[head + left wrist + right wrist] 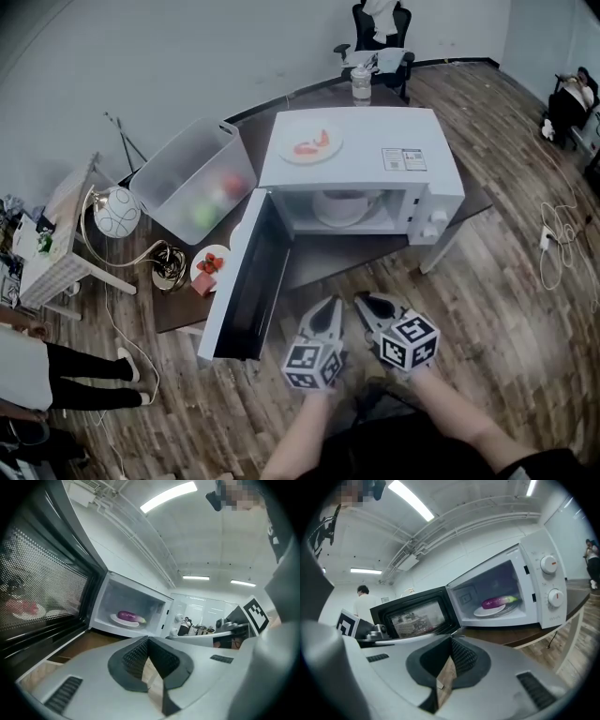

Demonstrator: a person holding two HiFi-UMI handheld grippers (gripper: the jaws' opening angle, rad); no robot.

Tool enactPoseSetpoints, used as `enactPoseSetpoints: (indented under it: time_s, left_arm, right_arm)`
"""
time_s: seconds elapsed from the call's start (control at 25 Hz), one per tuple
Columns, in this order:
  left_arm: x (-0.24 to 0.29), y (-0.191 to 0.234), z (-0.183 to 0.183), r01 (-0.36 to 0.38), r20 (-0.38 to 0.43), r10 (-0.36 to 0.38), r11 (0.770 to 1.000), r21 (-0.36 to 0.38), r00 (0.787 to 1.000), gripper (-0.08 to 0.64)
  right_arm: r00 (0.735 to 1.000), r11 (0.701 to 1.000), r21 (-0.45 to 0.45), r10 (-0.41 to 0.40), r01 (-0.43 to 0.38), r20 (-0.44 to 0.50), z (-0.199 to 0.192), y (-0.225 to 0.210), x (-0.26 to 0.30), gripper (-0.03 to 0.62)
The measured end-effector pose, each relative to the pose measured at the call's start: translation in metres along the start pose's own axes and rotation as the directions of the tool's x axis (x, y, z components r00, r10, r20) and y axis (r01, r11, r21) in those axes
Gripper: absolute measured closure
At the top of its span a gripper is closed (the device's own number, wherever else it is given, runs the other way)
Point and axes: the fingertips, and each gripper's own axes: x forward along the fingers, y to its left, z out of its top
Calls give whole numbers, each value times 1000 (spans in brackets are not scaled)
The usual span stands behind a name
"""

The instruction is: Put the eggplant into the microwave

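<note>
– Head view first: where are the two grippers?
– Low in the middle, side by side and close together. The left gripper [328, 305] and the right gripper [371, 302] both point toward twelve o'clock, at the microwave [375, 131], and neither touches it.
– Fingers?
– In the left gripper view the two dark pads meet at the tip with nothing between them. The right gripper view shows the same: jaws together, empty.
– And the eggplant?
– The eggplant [127, 616] lies on its side on a white plate [115, 619] inside the microwave. It is purple with a green end. It sits at eleven o'clock from the left gripper's jaws and at one o'clock from the right's.
– The door?
– The door [246, 281] is swung wide open on the left side, reaching toward seven o'clock from the cavity in the head view.
– What else is around?
– The microwave stands on a dark table [323, 262]. On its top, toward ten o'clock, is a dish [292, 131] with pink food. At nine o'clock of the microwave is a clear plastic bin [192, 178] holding red and green things, blurred through its wall. A small saucer [217, 251] of red fruit sits just beside the door. Beyond, at twelve, are a jar [361, 82] and a black office chair [380, 42].
</note>
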Motion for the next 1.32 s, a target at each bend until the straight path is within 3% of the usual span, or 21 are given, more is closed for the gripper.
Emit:
enactPoseSetpoints:
  time_s: [0.4, 0.92, 1.32]
  left_arm:
    - [-35, -25, -3, 39, 17, -39, 999, 15, 999, 560]
    - [-92, -41, -8, 38, 44, -38, 999, 4, 998, 560]
    - [-111, -55, -15, 46, 46, -46, 999, 0, 998, 560]
  right_arm:
    - [999, 1000, -26, -13, 14, 38, -6, 39, -29, 592]
    - [999, 997, -73, -15, 18, 33, -25, 86, -63, 592]
    - [999, 998, -53, -26, 28, 40, -39, 100, -83, 592]
